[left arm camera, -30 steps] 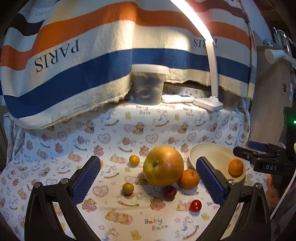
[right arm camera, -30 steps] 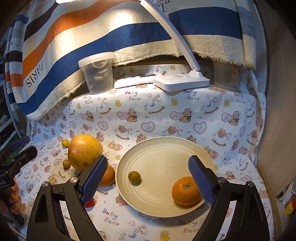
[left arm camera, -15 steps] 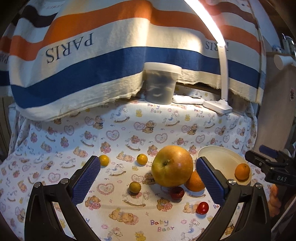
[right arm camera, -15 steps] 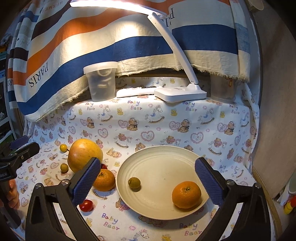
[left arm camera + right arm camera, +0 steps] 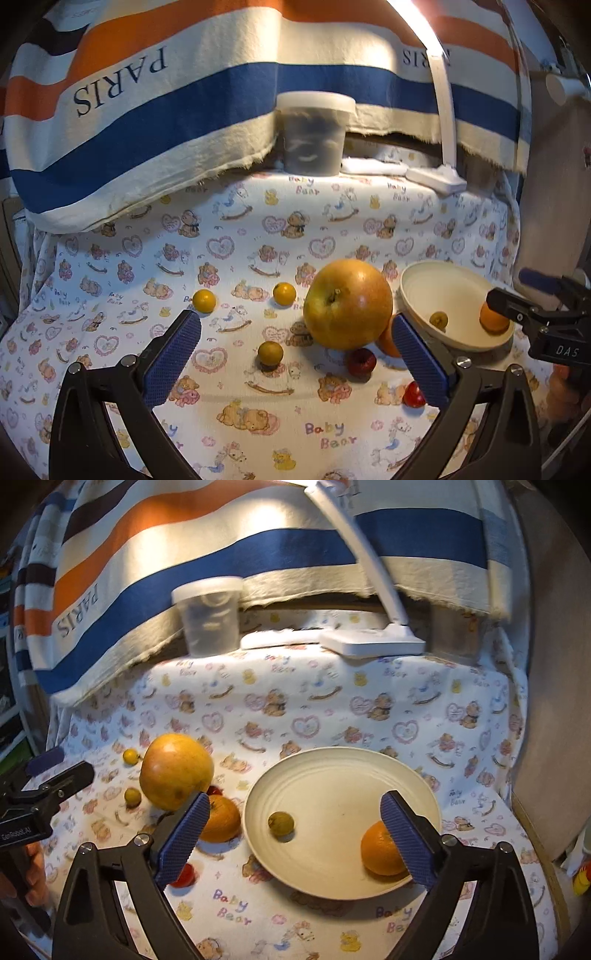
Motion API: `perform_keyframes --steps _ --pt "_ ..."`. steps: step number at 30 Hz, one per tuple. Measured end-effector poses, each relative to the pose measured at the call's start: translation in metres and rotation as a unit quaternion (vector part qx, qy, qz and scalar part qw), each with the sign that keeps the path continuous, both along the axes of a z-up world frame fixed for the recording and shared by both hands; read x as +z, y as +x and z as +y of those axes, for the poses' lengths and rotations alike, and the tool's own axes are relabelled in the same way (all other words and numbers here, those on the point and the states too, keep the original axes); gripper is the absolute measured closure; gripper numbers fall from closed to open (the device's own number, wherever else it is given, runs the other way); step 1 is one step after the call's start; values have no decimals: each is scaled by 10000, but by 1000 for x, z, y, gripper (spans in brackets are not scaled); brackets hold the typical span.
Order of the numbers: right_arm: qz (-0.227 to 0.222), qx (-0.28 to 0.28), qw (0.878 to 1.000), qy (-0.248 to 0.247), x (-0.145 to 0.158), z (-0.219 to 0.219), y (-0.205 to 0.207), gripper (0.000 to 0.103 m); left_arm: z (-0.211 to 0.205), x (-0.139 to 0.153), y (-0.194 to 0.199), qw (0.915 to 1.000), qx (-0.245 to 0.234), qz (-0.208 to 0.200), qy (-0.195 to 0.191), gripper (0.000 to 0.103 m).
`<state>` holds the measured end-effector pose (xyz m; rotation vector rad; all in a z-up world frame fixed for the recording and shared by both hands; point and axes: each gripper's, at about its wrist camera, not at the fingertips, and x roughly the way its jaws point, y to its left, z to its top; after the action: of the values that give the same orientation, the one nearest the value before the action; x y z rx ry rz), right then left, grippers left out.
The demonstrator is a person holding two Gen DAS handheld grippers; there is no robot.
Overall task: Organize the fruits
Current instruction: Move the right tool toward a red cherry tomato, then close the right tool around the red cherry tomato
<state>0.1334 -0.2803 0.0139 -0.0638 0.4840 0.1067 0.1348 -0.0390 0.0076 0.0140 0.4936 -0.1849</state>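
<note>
On the cream plate (image 5: 343, 771): one orange (image 5: 380, 849), its right side hidden by the right claw's (image 5: 295, 836) blue pad, and a small greenish fruit (image 5: 281, 823) near the middle; the plate's back half is bare, and that claw, whose jaws have just been closing a little, stands wide with nothing gripped. Left of the plate on the bear-print cloth (image 5: 258, 229), a big yellow apple (image 5: 347, 304) hides most of a second orange (image 5: 388, 341), with two dark red fruits (image 5: 361, 362) in front, one cut off by the left claw's (image 5: 295, 360) pad. That claw gapes empty too; three small yellow fruits (image 5: 284, 293) lie well apart on open cloth to the left.
</note>
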Motion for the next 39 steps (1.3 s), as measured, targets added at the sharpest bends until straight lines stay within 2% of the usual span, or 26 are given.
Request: perform_keyframes --steps 4,10,16,18,20,24,29,39 --pt "129 193 9997 -123 -4 6 1 10 -1 -1 4 9996 -112 265 42 0" --pt "428 731 9964 -69 -10 20 1 27 1 0 5 9995 -95 304 -10 1" --pt "878 1374 9858 413 -17 30 4 31 1 1 5 9997 -67 238 22 0" --pt "1057 1470 9825 437 -19 31 6 37 0 1 5 9997 -63 237 22 0" --pt "1246 1594 9777 565 -20 31 8 48 3 2 5 9996 -56 268 -60 0" --pt "1588 1746 9677 891 -27 32 15 50 10 3 8 9989 8 387 -263 1" --pt "1822 1696 9666 613 -41 50 17 63 16 4 9 9980 42 457 -442 1" --pt "2055 1716 9631 260 -58 73 19 63 15 9 5 9991 156 289 -262 1"
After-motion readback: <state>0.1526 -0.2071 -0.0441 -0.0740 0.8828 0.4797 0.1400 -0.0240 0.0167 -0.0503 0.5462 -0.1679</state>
